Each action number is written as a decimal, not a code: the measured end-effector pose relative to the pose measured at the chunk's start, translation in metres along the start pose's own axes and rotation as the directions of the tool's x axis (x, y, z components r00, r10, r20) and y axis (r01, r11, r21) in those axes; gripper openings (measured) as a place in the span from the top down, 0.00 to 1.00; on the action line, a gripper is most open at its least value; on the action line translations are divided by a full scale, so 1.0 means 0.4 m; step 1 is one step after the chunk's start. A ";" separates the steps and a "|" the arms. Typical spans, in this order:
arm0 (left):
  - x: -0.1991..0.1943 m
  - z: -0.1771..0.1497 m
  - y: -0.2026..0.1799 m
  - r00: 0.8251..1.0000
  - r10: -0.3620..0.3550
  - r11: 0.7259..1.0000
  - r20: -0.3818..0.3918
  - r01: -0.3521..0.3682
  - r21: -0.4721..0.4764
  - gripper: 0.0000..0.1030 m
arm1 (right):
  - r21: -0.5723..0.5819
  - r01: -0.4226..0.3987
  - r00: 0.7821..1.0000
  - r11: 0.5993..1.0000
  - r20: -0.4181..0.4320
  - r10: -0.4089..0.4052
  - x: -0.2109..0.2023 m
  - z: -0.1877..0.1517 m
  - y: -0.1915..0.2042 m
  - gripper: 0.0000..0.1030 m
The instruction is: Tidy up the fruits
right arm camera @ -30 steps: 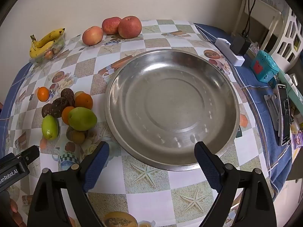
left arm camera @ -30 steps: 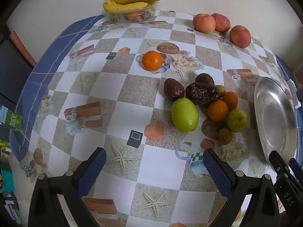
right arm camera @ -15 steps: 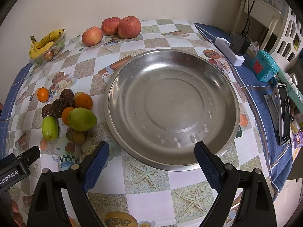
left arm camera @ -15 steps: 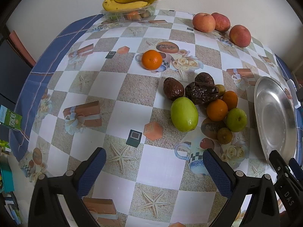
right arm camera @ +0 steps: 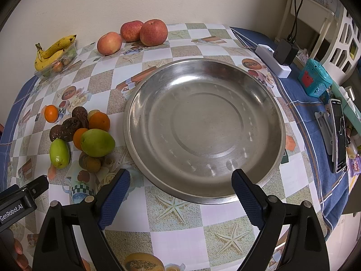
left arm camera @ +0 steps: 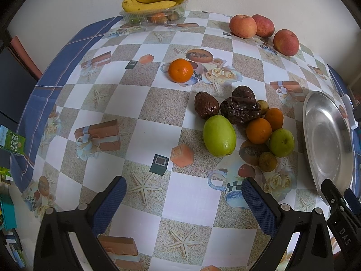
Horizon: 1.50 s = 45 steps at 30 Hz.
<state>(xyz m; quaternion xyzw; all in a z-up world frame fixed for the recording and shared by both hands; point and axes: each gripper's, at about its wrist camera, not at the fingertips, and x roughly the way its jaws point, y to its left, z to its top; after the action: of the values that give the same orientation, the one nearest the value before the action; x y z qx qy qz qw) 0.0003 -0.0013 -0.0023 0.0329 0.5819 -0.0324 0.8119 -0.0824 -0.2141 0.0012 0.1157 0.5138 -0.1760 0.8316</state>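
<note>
Fruits: none is in the steel dish (right arm camera: 259,103), so by the look of it the sorting has not begun and every piece is left to move.

Nearest, at the bottom of each frame, the left claw (left arm camera: 183,199) and right claw (right arm camera: 180,190) stand spread wide with nothing between their blue textured pads.

Next, lower left in the right wrist view, the mixed cluster (right arm camera: 83,135) lies on the glossy chequered surface (right arm camera: 173,207), beside the dish: smooth green ovals, wrinkled dark brown pieces, small oranges. One mandarin (left arm camera: 180,70) lies apart.

Farthest, three round red apples (right arm camera: 133,36) and speckled bananas (left arm camera: 153,1) on a clear plastic tray.
</note>
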 end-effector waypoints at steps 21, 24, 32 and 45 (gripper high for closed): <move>-0.004 0.002 0.002 1.000 0.010 1.000 0.026 -0.011 0.011 0.00 | 0.001 -0.001 1.000 1.000 -0.001 0.001 0.006 -0.003 0.000 0.11; -0.004 0.002 0.002 1.000 0.010 1.000 0.026 -0.011 0.012 0.00 | 0.002 -0.002 1.000 1.000 -0.002 0.002 0.007 -0.003 0.000 0.11; -0.006 0.003 0.005 0.999 0.016 1.000 0.035 -0.017 0.022 0.00 | 0.002 -0.002 1.000 1.000 -0.002 0.002 0.010 -0.004 0.001 0.11; -0.034 0.006 -0.010 0.992 0.009 0.998 0.129 -0.017 0.060 0.00 | -0.002 -0.004 1.000 1.000 -0.002 0.004 0.010 -0.006 0.003 0.11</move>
<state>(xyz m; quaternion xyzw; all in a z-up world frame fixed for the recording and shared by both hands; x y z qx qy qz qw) -0.0021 -0.0055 0.0113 0.0592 0.5269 -0.0468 0.8465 -0.0822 -0.2128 -0.0035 0.1160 0.5145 -0.1736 0.8317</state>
